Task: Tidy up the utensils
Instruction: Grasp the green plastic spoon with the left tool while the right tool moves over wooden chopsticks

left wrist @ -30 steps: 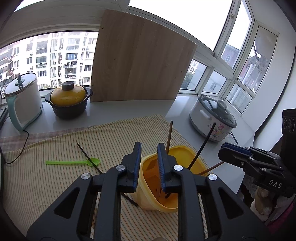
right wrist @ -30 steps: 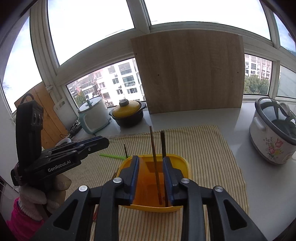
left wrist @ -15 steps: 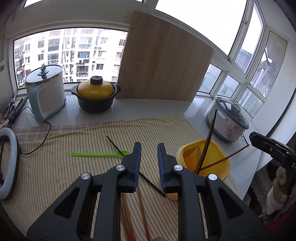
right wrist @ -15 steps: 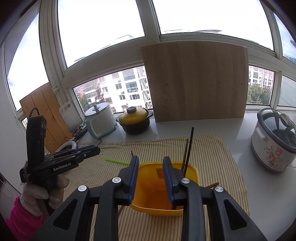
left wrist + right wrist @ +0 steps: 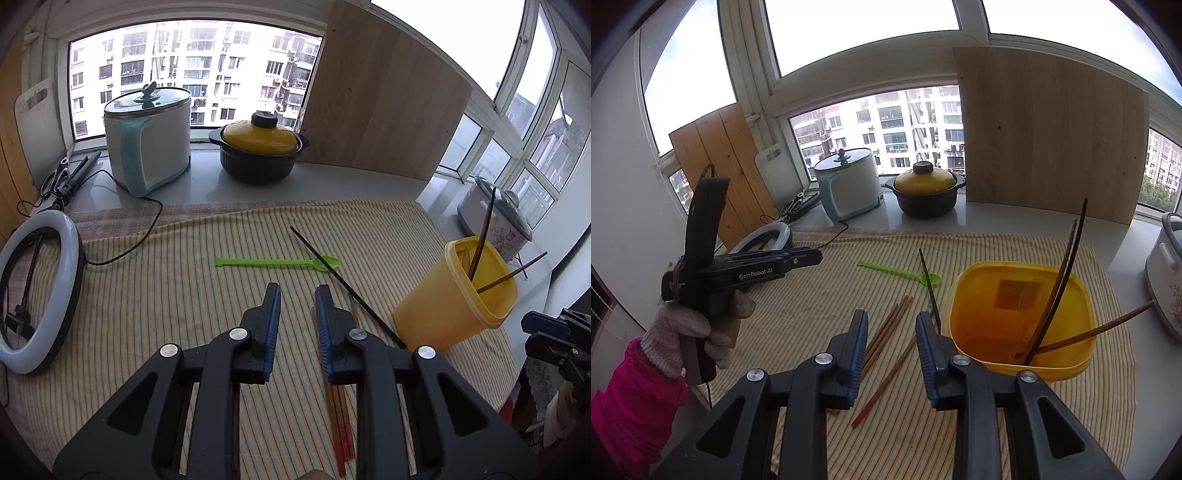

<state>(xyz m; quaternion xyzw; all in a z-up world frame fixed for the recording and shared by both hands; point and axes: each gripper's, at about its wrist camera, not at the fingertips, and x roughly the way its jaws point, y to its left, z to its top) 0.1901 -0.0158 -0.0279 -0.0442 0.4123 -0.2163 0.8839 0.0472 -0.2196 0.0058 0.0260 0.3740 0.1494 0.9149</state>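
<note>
A yellow container (image 5: 1015, 264) stands on the striped cloth with two dark chopsticks (image 5: 1062, 284) and a brown one (image 5: 1108, 328) leaning in it. Left of it lie several brown chopsticks (image 5: 890, 326), a dark chopstick (image 5: 929, 284) and a green spoon (image 5: 897, 274). My right gripper (image 5: 892, 321) is open and empty above the brown chopsticks. My left gripper (image 5: 297, 295) hovers over the cloth just short of the green spoon (image 5: 277, 263); its jaws are opening with nothing between them. The dark chopstick (image 5: 347, 286) runs to its right towards the container (image 5: 454, 306).
At the back stand a white and teal pot (image 5: 147, 144), a yellow-lidded black pot (image 5: 258, 147) and a leaning wooden board (image 5: 380, 103). A rice cooker (image 5: 498, 218) sits at the right, a ring light (image 5: 40, 291) at the left. A gloved hand (image 5: 687, 328) holds the left gripper (image 5: 812, 257).
Both grippers have left the yellow container, swung left and sunk towards the cloth. The left one now faces the green spoon with a slightly wider gap; the right hangs over the brown chopsticks.
</note>
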